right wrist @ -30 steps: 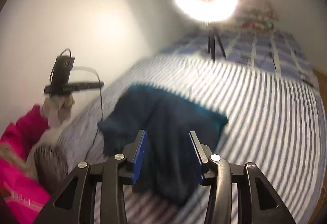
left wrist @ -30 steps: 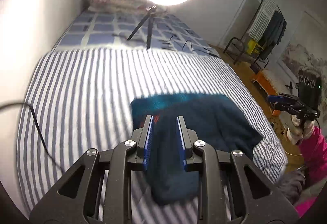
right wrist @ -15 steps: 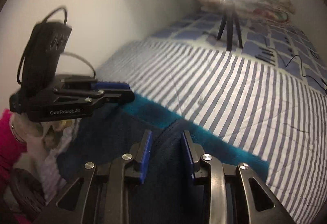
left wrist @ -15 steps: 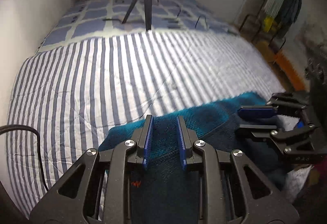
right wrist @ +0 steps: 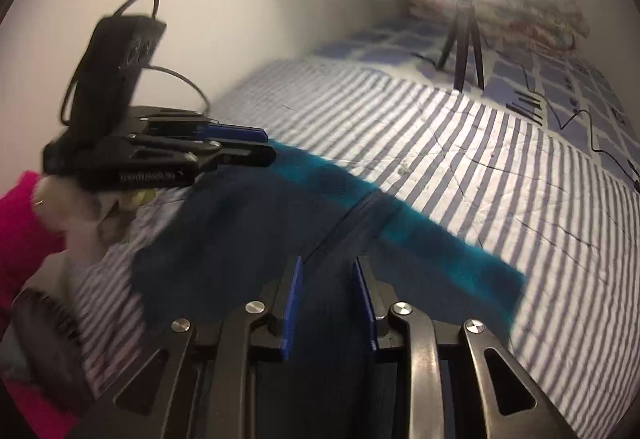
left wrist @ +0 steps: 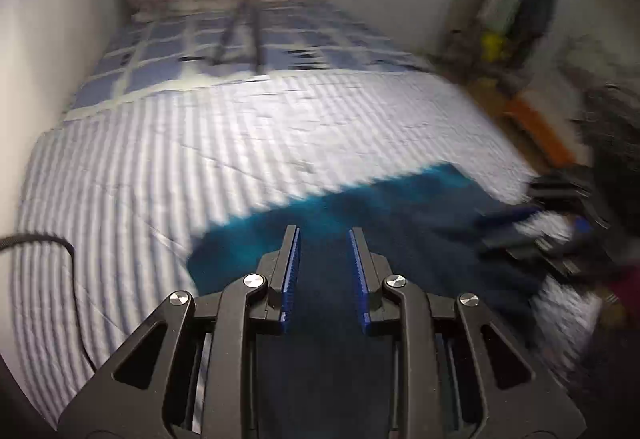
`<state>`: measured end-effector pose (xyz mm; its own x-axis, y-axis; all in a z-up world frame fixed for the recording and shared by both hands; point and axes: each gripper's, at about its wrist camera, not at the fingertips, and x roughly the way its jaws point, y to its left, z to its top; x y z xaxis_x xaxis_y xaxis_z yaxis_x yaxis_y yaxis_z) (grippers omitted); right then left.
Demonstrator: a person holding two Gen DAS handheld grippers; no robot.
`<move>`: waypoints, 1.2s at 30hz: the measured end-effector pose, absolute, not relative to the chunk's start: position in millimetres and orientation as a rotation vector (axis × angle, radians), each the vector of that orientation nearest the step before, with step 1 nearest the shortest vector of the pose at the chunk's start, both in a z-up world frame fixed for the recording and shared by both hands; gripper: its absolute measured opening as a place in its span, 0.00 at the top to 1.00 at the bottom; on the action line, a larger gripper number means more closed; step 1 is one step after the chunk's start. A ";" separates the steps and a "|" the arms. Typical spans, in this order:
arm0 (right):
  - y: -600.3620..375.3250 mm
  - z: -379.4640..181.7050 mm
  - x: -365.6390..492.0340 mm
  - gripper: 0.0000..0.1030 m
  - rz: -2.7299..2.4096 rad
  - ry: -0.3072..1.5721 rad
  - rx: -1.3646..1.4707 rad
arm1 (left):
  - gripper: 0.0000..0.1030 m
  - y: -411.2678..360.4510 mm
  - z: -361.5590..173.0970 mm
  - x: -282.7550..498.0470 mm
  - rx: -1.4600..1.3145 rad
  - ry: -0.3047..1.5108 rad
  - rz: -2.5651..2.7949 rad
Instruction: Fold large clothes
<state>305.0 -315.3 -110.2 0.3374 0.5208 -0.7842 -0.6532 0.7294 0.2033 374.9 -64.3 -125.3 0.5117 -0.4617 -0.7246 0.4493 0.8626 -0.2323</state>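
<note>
A dark teal fleece garment lies on the striped bed near its front edge, its far hem lit bright teal. My left gripper hovers over the garment's left part, its jaws a little apart with no cloth between them. My right gripper hovers over the right part near a seam, its jaws also apart and empty. Each gripper shows in the other's view: the right one blurred, the left one above the garment's left corner.
The blue-and-white striped bedspread covers the bed. A ring light on a tripod stands on the checked sheet at the far end, with cables beside it. A wall runs along the left. A clothes rack stands on the floor to the right.
Both grippers dropped from high above the bed to just over the garment and now hold there. The left view has swung slightly, so it is blurred. The right jaws narrowed, then widened a little.
</note>
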 end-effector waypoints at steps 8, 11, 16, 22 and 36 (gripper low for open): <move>-399.0 -120.3 278.5 0.46 0.603 0.988 -0.022 | 0.76 -122.5 -130.6 314.7 0.039 0.930 -0.798; -429.4 -139.9 296.5 0.45 0.577 1.065 0.166 | 0.76 -145.3 -134.6 312.9 0.072 0.943 -0.869; -440.8 -165.7 313.8 0.68 0.630 1.124 0.360 | 0.76 -164.1 -167.2 307.5 0.170 1.042 -0.909; -432.1 -161.5 317.0 0.92 0.620 1.095 0.231 | 0.76 -149.4 -175.4 297.6 0.167 1.036 -0.906; -451.8 -198.7 376.3 0.47 0.765 1.102 0.718 | 0.76 -150.8 -179.1 286.8 0.193 0.979 -0.902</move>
